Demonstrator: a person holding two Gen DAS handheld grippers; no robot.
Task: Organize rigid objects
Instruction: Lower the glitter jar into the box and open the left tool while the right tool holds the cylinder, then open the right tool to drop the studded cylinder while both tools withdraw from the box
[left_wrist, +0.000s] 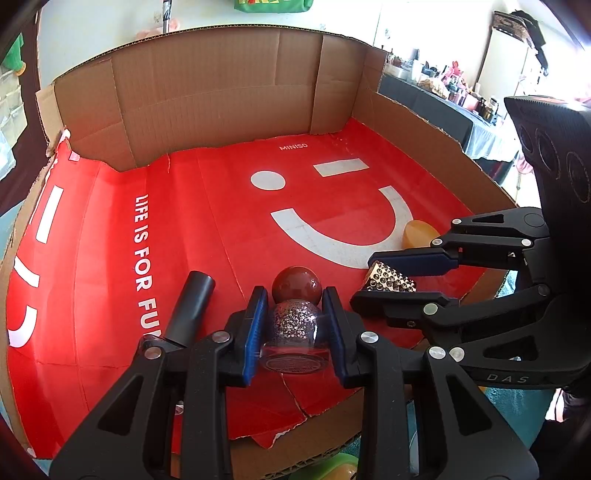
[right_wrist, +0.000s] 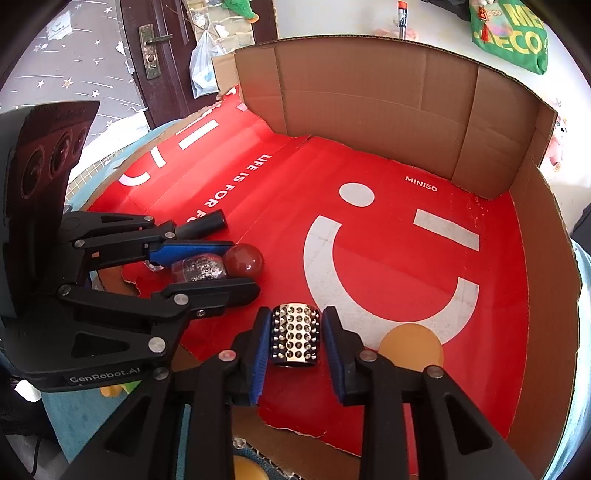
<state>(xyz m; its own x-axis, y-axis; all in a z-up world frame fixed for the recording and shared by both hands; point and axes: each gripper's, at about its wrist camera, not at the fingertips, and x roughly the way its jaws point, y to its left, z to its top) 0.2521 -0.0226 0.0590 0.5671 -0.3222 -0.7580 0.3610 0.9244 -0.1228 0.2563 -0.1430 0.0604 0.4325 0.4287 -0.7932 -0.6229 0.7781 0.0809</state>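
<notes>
My left gripper (left_wrist: 295, 325) is shut on a small clear bottle of silver glitter (left_wrist: 295, 321) with a dark red ball cap (left_wrist: 296, 283), low over the red sheet (left_wrist: 221, 221). The right wrist view shows that same left gripper (right_wrist: 236, 267) at the left, with the glitter bottle (right_wrist: 203, 267) in it. My right gripper (right_wrist: 295, 332) is shut on a shiny studded metal cylinder (right_wrist: 295, 334), its pads close against both sides. From the left wrist, the right gripper (left_wrist: 364, 280) and the studded cylinder (left_wrist: 389, 280) show at the right.
The red sheet lines a shallow cardboard box (left_wrist: 221, 85) with a tall back wall. A black tube (left_wrist: 192, 306) lies left of the left gripper. An orange rounded piece (right_wrist: 410, 345) sits right of the right gripper. A cluttered table (left_wrist: 454, 96) stands beyond the box.
</notes>
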